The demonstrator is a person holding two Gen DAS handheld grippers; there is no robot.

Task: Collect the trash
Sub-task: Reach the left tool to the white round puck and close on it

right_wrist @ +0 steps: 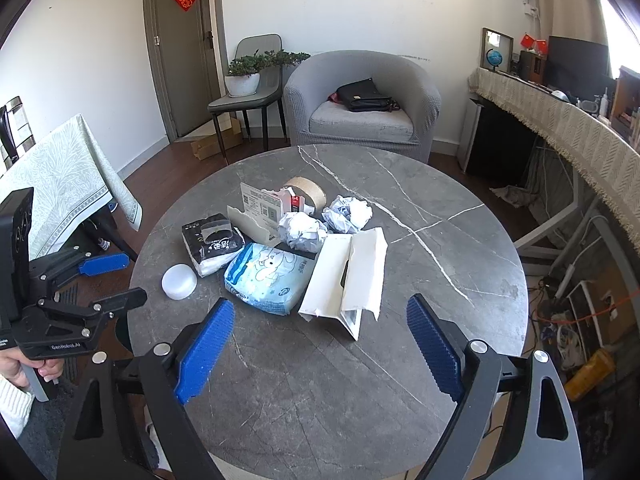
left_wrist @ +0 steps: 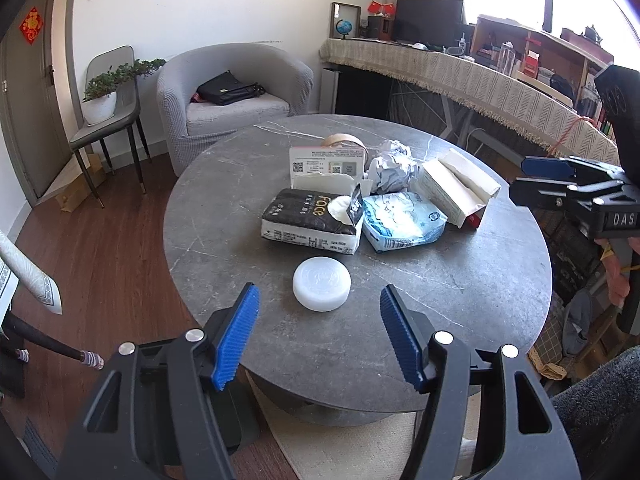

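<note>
The left gripper (left_wrist: 318, 334) has its jaws spread wide with nothing between them, hanging over the near edge of the round grey tabletop (left_wrist: 460, 280). Just beyond its blue pads sits a white round lid (left_wrist: 322, 284), alone on bare stone, apart from the pile behind it.

The right gripper (right_wrist: 320, 346) also has its jaws spread and empty, over the near part of the tabletop (right_wrist: 460, 248). Bare stone lies between its pads and the nearest trash, a torn white carton (right_wrist: 344, 280) with its flap folded back.

The trash is heaped around the middle of the tabletop: a black tissue pack (left_wrist: 310, 218) with a tissue poking out, a blue-and-white wipes pack (left_wrist: 402, 220) touching its side, two crumpled paper balls (left_wrist: 390, 170) behind, a torn printed box (left_wrist: 326, 168), and a roll of tape (right_wrist: 306, 192) at the back, half hidden by the box.

The far edge and the right side of the tabletop are open, crossed only by pale veins. The near edge is partly covered by the gripper bodies in both views.

The printing on the box is too small to read. Beyond the far edge stands a grey armchair (right_wrist: 362, 100) holding a black bag (right_wrist: 364, 96).
</note>
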